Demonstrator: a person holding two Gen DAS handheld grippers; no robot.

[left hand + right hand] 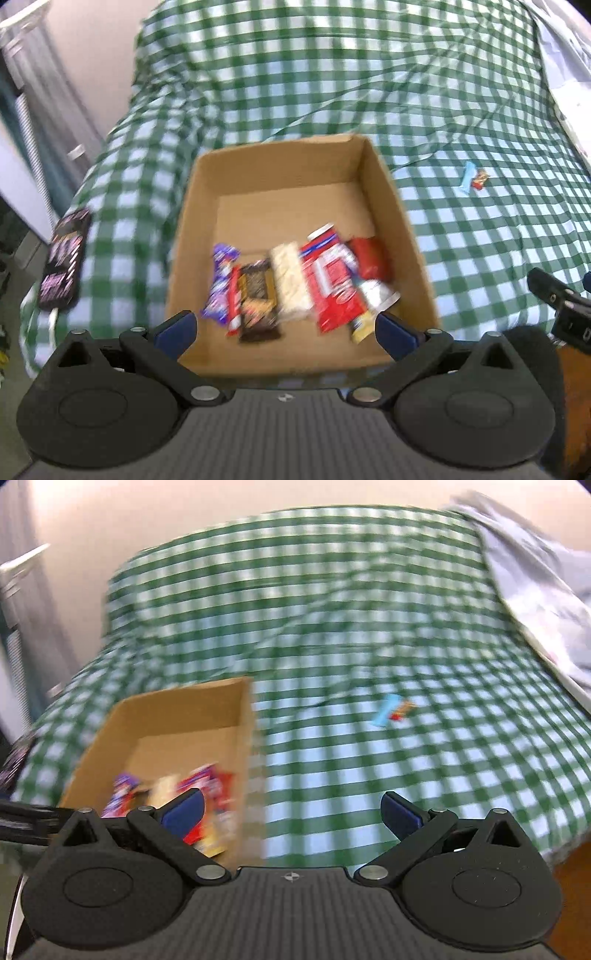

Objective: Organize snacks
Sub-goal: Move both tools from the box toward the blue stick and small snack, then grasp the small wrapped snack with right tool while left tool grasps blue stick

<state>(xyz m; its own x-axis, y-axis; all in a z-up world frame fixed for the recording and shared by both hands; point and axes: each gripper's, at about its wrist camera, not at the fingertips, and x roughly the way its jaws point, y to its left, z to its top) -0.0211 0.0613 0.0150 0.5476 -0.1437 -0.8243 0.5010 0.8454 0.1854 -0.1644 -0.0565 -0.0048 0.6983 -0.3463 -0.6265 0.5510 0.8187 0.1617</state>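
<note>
An open cardboard box (pixel 280 173) sits on a green checked cloth (pixel 332 74). Several snack bars lie side by side in its near half: a purple one (pixel 221 280), a dark brown one (pixel 256 302), a pale one (pixel 291 280) and red ones (pixel 332 284). A blue snack (pixel 466 178) and a small red-brown snack (pixel 480 179) lie on the cloth to the right. My left gripper (pixel 286 330) is open and empty above the box's near edge. My right gripper (pixel 291 812) is open and empty, right of the box (pixel 184 709); the blue snack (pixel 386 710) lies ahead.
A dark phone-like object (pixel 64 260) lies on the cloth's left edge. A grey sheet (pixel 535 590) covers the far right. A wall and white furniture (pixel 26 92) stand to the left. The right gripper's body (pixel 561 302) shows at the right edge.
</note>
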